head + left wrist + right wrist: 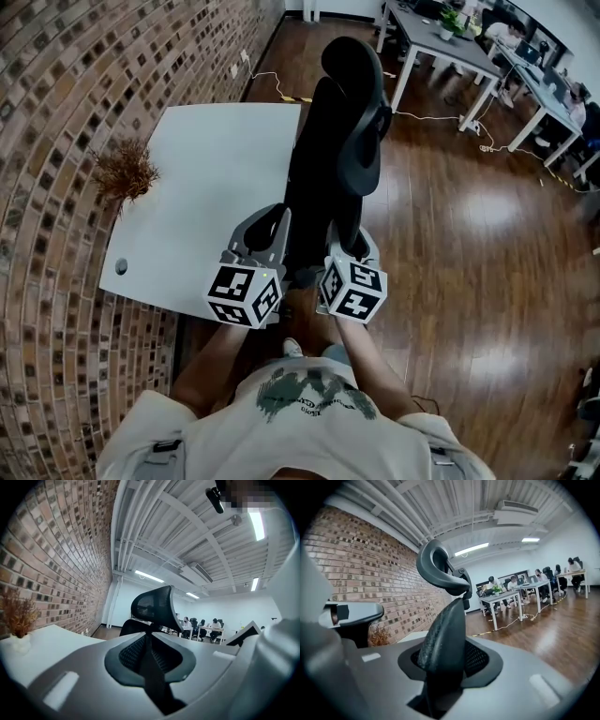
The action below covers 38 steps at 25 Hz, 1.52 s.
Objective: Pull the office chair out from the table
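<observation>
A black mesh office chair with a headrest stands against the right edge of the white table, seen from behind. My left gripper is clamped on the left edge of the backrest; in the left gripper view a thin strip of mesh runs between the closed jaws, and the headrest rises beyond. On the right edge of the backrest sits my right gripper. In the right gripper view the thick rim of the backrest fills the gap between the jaws.
A brick wall runs along the left, and a dried plant stands on the table beside it. Wooden floor spreads to the right. Grey desks with seated people and floor cables lie further back.
</observation>
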### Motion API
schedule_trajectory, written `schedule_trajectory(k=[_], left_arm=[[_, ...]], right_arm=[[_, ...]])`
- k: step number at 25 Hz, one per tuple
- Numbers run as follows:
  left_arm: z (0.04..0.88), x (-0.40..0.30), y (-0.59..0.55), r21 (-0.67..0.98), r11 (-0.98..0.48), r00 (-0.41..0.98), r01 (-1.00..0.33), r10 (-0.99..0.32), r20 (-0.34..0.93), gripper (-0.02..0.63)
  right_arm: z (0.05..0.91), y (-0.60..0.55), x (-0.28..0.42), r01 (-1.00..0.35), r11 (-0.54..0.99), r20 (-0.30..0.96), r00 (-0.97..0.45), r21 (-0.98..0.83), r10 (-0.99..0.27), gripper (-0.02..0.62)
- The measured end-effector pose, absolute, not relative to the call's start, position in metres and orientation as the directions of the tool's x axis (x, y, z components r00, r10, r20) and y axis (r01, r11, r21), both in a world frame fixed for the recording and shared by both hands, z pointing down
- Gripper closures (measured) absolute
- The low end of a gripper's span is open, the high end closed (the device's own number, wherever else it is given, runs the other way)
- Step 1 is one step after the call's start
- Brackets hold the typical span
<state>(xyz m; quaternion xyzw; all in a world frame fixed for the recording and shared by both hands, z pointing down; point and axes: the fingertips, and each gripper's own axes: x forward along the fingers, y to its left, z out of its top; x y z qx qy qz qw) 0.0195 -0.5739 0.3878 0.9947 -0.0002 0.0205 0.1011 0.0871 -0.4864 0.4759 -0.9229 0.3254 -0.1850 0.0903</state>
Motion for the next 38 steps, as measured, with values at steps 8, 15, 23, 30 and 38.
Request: schedule_trajectory(k=[8, 15, 23, 30, 38], left_arm=[[0.334, 0.057, -0.570, 0.024, -0.992, 0.992, 0.125, 0.125, 0.003, 0.545], [0.283, 0.093, -0.575, -0.130, -0.982, 0.989, 0.139, 0.146, -0.040, 0.543], [0.268, 0.156, -0.599, -0.088, -0.976, 0.980, 0.200, 0.199, 0.018, 0.519], [0.268, 0.206, -0.626, -0.097, -0.947, 0.952, 0.306, 0.305, 0.025, 0.483], [0.274, 0.257, -0.652, -0.087, -0.875, 0.879, 0.476, 0.475, 0.030, 0.400]], right_arm=[[0.476, -0.484, 0.086, -0.605, -0.742, 0.269, 0.693, -0.288, -0.669, 0.443], [0.474, -0.490, 0.084, -0.654, -0.704, 0.236, 0.664, -0.278, -0.710, 0.426], [0.474, -0.499, 0.079, -0.724, -0.638, 0.235, 0.593, -0.262, -0.770, 0.390], [0.471, -0.502, 0.078, -0.724, -0.636, 0.238, 0.590, -0.266, -0.772, 0.390], [0.474, -0.497, 0.077, -0.695, -0.667, 0.262, 0.613, -0.269, -0.745, 0.410]])
